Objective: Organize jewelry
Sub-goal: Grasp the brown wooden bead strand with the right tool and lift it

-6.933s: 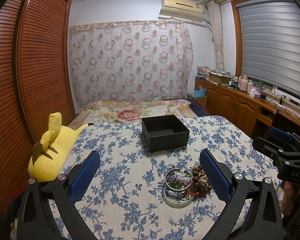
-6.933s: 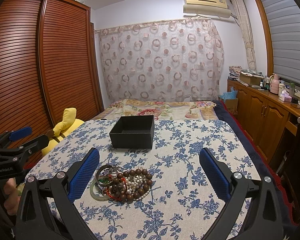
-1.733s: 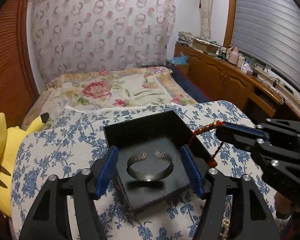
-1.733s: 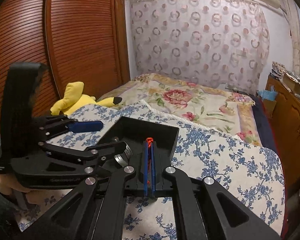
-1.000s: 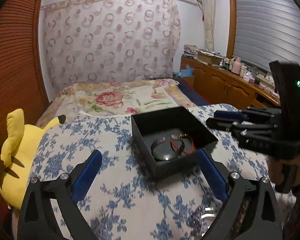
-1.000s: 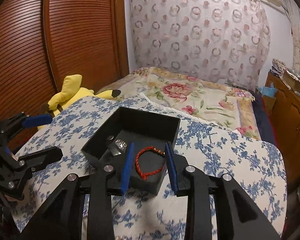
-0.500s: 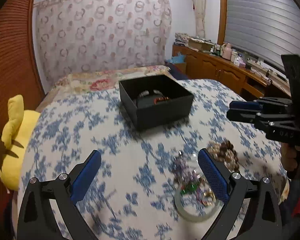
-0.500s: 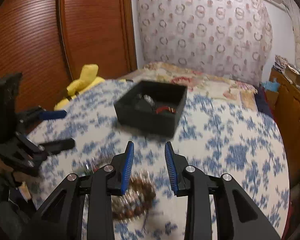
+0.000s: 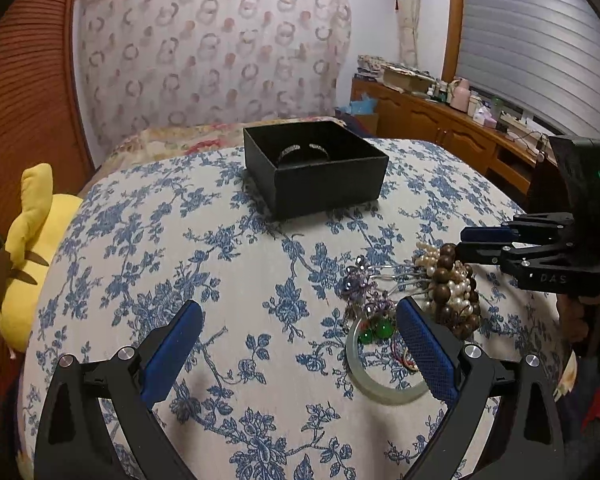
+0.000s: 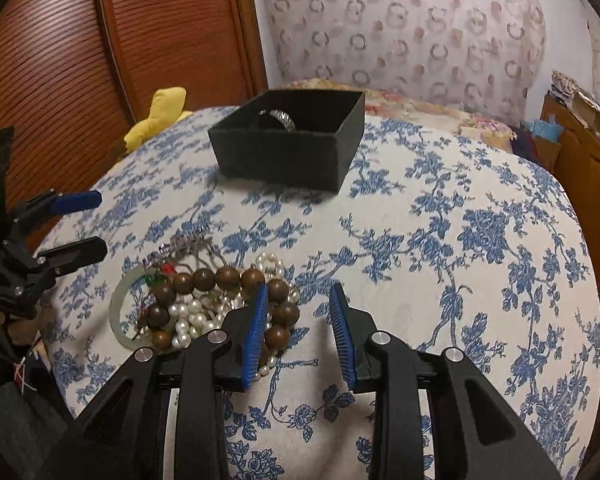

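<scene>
A black box (image 9: 320,172) (image 10: 288,148) stands at the far middle of the table with a silver bangle (image 9: 304,150) (image 10: 283,118) inside. A heap of jewelry lies near me: brown wooden beads (image 10: 220,280) (image 9: 446,276), pearls (image 10: 192,316), a pale green bangle (image 9: 376,384) (image 10: 118,304) and a purple piece (image 9: 360,280). My left gripper (image 9: 300,320) is wide open just left of the heap, nothing between its fingers. My right gripper (image 10: 300,296) is partly open and empty, its left finger at the heap's right edge.
A blue-flowered cloth (image 9: 220,240) covers the table. A yellow plush toy (image 9: 24,240) sits off the left edge by a wooden wardrobe (image 10: 100,60). A bed lies beyond the table, and a wooden sideboard (image 9: 440,128) runs along the right wall.
Both grippers have drawn back from the black box and sunk toward the jewelry heap near the front. The silver bangle and the red bracelet stayed in the box.
</scene>
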Tool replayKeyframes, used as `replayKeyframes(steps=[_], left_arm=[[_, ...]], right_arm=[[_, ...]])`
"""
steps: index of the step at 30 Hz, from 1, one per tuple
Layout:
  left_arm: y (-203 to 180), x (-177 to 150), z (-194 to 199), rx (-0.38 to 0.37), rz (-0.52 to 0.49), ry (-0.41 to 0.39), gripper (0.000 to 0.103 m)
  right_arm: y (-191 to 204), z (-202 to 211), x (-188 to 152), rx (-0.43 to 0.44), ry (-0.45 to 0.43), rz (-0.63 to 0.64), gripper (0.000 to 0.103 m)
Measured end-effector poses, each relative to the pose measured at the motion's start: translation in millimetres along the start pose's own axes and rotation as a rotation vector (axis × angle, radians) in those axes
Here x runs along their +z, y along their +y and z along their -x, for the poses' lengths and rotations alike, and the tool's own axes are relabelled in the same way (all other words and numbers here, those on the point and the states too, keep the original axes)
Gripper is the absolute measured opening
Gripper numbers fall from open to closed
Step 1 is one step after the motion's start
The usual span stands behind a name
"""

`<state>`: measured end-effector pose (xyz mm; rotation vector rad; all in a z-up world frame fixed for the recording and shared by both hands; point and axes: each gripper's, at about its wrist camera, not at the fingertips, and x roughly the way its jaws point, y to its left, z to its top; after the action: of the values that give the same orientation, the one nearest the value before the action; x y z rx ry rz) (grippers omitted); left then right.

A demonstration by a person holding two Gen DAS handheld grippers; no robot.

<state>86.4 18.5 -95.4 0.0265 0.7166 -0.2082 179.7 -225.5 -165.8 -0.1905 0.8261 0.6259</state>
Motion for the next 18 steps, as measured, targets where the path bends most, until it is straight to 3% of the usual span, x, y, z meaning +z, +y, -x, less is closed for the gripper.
replayKeyframes(steps=[5, 8, 18], left_arm=[[-4, -2, 0, 0.003, -0.009, 0.004, 0.094], [-5, -2, 0, -0.001, -0.009, 0.007, 0.094], [-6, -5, -4, -0.004, -0.006, 0.029, 0.094]], right_arm=[[1, -8, -2, 0.001, 0.034, 0.003, 0.033], [4, -8, -3, 0.035, 0.034, 0.008, 0.015], [13, 34, 12, 0.051, -0.105, 0.032, 0.015]])
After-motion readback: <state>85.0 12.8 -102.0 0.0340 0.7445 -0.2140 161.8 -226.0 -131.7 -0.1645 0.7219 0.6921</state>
